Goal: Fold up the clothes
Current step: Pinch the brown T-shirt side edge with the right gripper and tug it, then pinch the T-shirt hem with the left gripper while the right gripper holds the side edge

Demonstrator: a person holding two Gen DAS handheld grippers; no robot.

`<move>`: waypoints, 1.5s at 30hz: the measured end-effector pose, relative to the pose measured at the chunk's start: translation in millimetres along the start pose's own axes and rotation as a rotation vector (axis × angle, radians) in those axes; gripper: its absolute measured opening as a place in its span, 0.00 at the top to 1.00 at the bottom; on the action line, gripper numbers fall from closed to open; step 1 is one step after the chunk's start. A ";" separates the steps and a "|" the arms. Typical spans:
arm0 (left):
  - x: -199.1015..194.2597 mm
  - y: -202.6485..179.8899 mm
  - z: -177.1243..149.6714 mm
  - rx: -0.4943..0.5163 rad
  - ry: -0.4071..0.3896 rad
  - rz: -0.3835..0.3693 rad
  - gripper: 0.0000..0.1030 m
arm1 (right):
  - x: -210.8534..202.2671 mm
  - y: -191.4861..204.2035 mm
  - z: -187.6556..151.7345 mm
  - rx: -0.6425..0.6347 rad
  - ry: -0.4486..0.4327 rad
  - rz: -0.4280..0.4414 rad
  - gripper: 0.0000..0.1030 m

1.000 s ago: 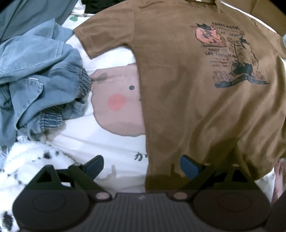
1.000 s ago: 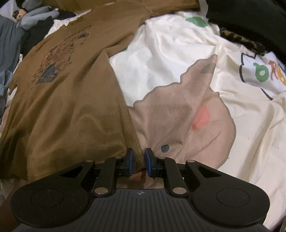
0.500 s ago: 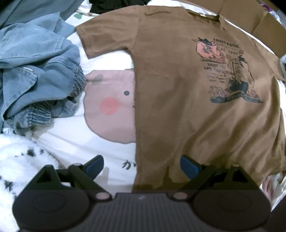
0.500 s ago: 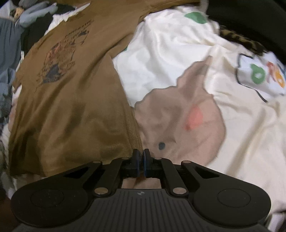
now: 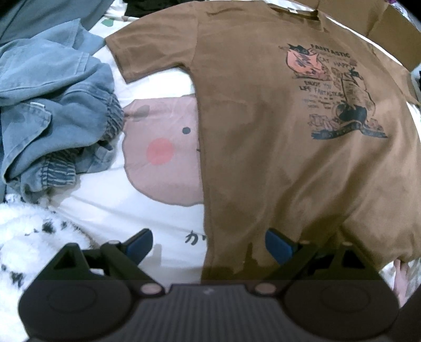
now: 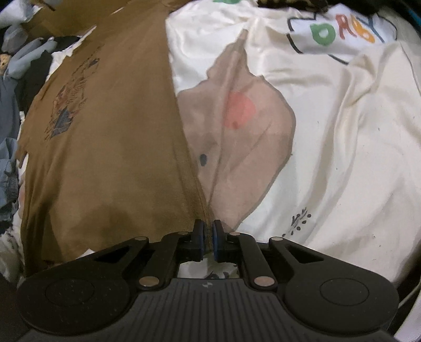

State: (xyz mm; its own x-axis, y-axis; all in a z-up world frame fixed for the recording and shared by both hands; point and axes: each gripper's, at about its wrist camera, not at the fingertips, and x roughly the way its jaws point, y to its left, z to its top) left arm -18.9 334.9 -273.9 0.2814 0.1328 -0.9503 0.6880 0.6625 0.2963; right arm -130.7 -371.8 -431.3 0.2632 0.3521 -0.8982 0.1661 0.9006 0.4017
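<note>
"FANTASTIC" print (image 5: pixel 330 51), brown T-shirt (image 5: pixel 263 144), "ORB" sheet (image 6: pixel 342 31)

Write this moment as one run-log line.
left gripper: open over brown T-shirt hem | right gripper: shut on hem corner | shirt: flat, unfolded

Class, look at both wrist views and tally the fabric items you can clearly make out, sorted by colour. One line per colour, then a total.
Brown printed T-shirt: 1
Blue denim garment: 1
White fluffy black-spotted fabric: 1
White cartoon-print bedsheet: 1
Black cloth, partly seen at the top edge: 1
Total: 5
</note>
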 end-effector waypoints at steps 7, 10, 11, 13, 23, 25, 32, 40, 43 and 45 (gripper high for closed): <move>-1.3 -4.5 -0.4 0.007 0.007 0.020 0.09 | 11.0 4.0 4.9 -0.078 0.016 0.000 0.85; -2.5 -5.7 -0.9 0.011 0.007 0.026 0.09 | 11.9 5.8 7.9 -0.120 0.032 -0.004 0.85; -2.6 -5.9 -1.2 0.011 0.009 0.028 0.09 | 11.9 6.7 8.0 -0.131 0.033 -0.009 0.84; -2.8 -6.2 -1.9 0.010 0.012 0.032 0.09 | 11.7 8.7 7.8 -0.152 0.037 -0.019 0.83; -0.9 -11.5 -5.2 0.002 0.027 0.038 0.09 | 15.6 18.1 11.3 -0.212 0.036 -0.040 0.80; 1.4 -12.2 -5.3 -0.006 0.027 0.033 0.09 | 13.5 17.0 12.1 -0.205 0.042 -0.039 0.80; 1.9 -7.9 -7.5 -0.055 0.014 0.004 0.09 | 1.1 9.0 17.9 -0.143 0.073 -0.024 0.98; -5.0 15.1 -12.3 -0.167 0.022 -0.080 0.20 | -12.6 1.6 25.3 -0.080 0.101 -0.021 0.98; -5.9 22.3 -18.6 -0.213 0.026 -0.112 0.25 | -16.5 3.4 30.3 -0.078 0.098 -0.052 0.99; -5.3 25.8 -23.0 -0.233 0.036 -0.123 0.31 | -19.1 4.5 33.7 -0.076 0.096 -0.072 0.99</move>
State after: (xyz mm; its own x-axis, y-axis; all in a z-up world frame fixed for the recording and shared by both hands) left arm -18.0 368.3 -263.5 0.1786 0.0645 -0.9818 0.5417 0.8265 0.1529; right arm -103.0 -383.1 -406.3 0.1609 0.3048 -0.9387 0.1079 0.9400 0.3237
